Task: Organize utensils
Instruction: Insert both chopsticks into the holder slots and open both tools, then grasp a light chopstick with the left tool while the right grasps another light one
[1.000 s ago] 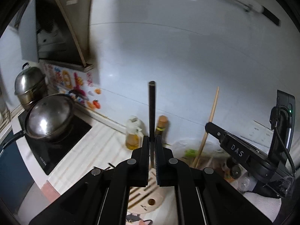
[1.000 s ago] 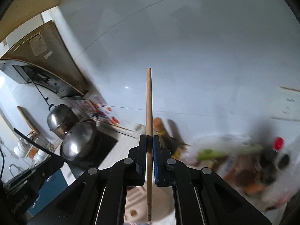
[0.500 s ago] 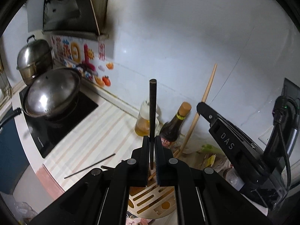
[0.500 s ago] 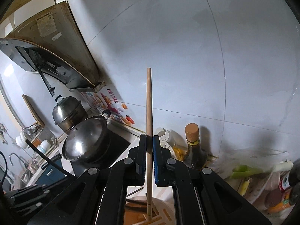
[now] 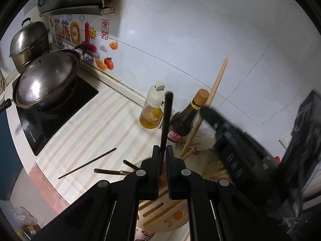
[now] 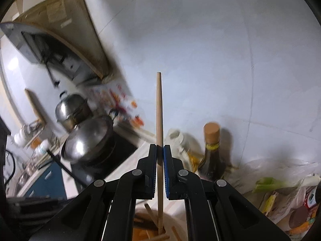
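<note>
A striped counter (image 5: 84, 132) is running along a white tiled wall, with a lidded wok (image 5: 46, 78) sitting on a black hob (image 5: 60, 108) at the left and an oil bottle (image 5: 153, 108) and a sauce bottle (image 5: 185, 120) standing against the wall.

The left gripper (image 5: 163, 152) is pinching a black chopstick (image 5: 166, 120) low on its shaft, jaws closed tight on it, the stick pointing up and slightly tilted. Below it a round wooden holder (image 5: 166, 214) with slots in its top is showing. The right gripper (image 6: 159, 152) is likewise clamped on a wooden chopstick (image 6: 159, 108), held near the middle, its lower tip reaching down into the holder (image 6: 144, 231), where other wooden sticks are already lying. Whether the tip is seated in a slot, I cannot tell.

Two more dark sticks are lying loose on the counter: a thin one (image 5: 87, 163) and a shorter one (image 5: 112, 171) just beside the holder.

These sticks are probably handling as light, stiff and thin things. The black one is looking smooth, so it is likely slippery and apt to swivel between the pads. Taking hold near the middle is probably keeping a stick from tipping; a grip low down, as on the black one, is leaving a long free end that could swing. For the loose ones lying flat, pinching across the shaft at mid-length is probably the safest.
</note>
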`<control>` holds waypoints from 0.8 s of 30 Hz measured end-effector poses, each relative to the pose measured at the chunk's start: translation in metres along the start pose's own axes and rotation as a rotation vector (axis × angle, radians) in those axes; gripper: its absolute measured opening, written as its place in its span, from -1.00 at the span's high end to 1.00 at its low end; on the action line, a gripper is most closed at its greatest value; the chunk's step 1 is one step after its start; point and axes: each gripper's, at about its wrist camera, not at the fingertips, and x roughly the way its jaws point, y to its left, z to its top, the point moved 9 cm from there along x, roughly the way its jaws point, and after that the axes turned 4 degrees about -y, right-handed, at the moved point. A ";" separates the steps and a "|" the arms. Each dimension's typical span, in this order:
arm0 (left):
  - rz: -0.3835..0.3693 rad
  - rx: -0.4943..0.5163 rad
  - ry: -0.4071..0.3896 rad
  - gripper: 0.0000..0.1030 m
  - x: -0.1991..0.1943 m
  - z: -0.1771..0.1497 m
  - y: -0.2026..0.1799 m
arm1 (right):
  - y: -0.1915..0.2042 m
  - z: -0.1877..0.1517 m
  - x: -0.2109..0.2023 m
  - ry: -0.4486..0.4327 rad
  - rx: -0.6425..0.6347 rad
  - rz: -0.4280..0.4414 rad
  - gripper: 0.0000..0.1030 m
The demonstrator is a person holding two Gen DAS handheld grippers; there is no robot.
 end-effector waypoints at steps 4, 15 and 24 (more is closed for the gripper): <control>0.029 0.006 -0.035 0.62 -0.019 0.008 0.002 | -0.005 -0.015 -0.007 0.088 0.030 0.042 0.72; 0.224 0.033 -0.190 -1.00 -0.066 -0.001 0.038 | -0.042 -0.034 -0.081 0.080 0.076 -0.094 -0.75; 0.266 0.072 -0.135 -1.00 -0.054 -0.084 0.048 | -0.096 -0.111 -0.118 0.138 0.155 -0.290 -1.00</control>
